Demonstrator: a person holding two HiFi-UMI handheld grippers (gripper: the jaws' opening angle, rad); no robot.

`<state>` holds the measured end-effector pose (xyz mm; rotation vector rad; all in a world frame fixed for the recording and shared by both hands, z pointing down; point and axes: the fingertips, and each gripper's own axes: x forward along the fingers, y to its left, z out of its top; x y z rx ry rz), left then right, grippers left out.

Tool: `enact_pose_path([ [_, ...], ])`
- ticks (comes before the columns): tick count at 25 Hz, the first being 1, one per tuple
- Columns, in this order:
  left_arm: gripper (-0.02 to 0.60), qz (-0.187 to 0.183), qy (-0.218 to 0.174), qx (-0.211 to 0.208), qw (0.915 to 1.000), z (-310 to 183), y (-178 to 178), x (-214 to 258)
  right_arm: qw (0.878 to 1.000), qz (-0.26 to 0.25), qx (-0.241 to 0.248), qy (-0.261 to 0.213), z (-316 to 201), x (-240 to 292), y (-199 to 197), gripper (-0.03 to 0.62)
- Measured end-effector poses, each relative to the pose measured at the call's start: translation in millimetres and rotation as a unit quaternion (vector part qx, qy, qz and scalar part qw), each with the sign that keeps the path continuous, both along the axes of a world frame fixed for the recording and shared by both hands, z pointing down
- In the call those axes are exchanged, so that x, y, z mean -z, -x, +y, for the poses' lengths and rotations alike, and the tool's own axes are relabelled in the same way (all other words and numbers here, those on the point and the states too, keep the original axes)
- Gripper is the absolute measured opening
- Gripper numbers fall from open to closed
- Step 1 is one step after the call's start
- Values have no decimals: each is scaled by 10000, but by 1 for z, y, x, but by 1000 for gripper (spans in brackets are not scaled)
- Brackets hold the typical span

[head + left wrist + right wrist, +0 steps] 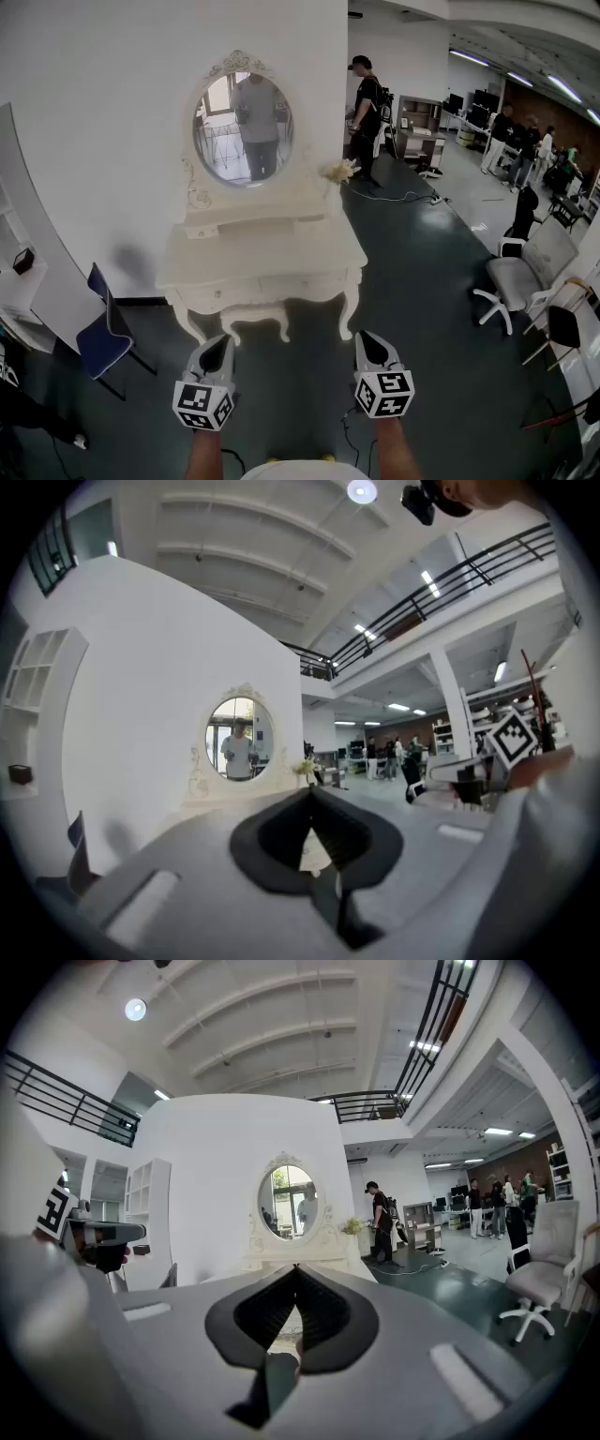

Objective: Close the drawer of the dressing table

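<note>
The white dressing table (262,258) stands against the wall ahead, under an oval mirror (244,127). A small drawer (200,231) on its upper tier, left side, seems to stick out slightly. The front drawers (281,285) look flush. My left gripper (217,339) and right gripper (368,335) hover side by side short of the table's front edge, touching nothing. Each has its jaws shut and holds nothing. In the left gripper view the left gripper (311,789) points at the mirror (239,738). In the right gripper view the right gripper (296,1267) points below the mirror (289,1202).
A blue chair (103,333) stands left of the table beside white shelving (19,281). A white office chair (525,272) is at the right. A person (366,103) stands behind the table's right end, near a floor cable (403,197). A flower sprig (339,171) lies on the upper tier.
</note>
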<state>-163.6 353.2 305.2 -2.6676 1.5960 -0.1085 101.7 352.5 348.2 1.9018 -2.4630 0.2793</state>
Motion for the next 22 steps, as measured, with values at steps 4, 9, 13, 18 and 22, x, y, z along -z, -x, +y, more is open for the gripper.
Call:
enact_pose_path([
  [4,-3,-26,-52,-57,10000,-5,-2,0,10000,-18,0,-16,-5,-2,4,2],
  [9,-3,-46,-63,-99,9999,-8,-2,0,10000,17,-3,-45,-7,0,8,2],
  [13,-3,-32,-61,-111,9999,-9,-2,-1,9998,138,-124,-99,-8,0,6,2],
  [18,-3,-73,-8,-177,9998,-7,-7,-5,9997,214,-89,-104,-8,-1,7,5],
  [22,-3,-87,-5,-199,9998,-8,-10,-7,9997,200,-57,-128,-9,-4,7,14],
])
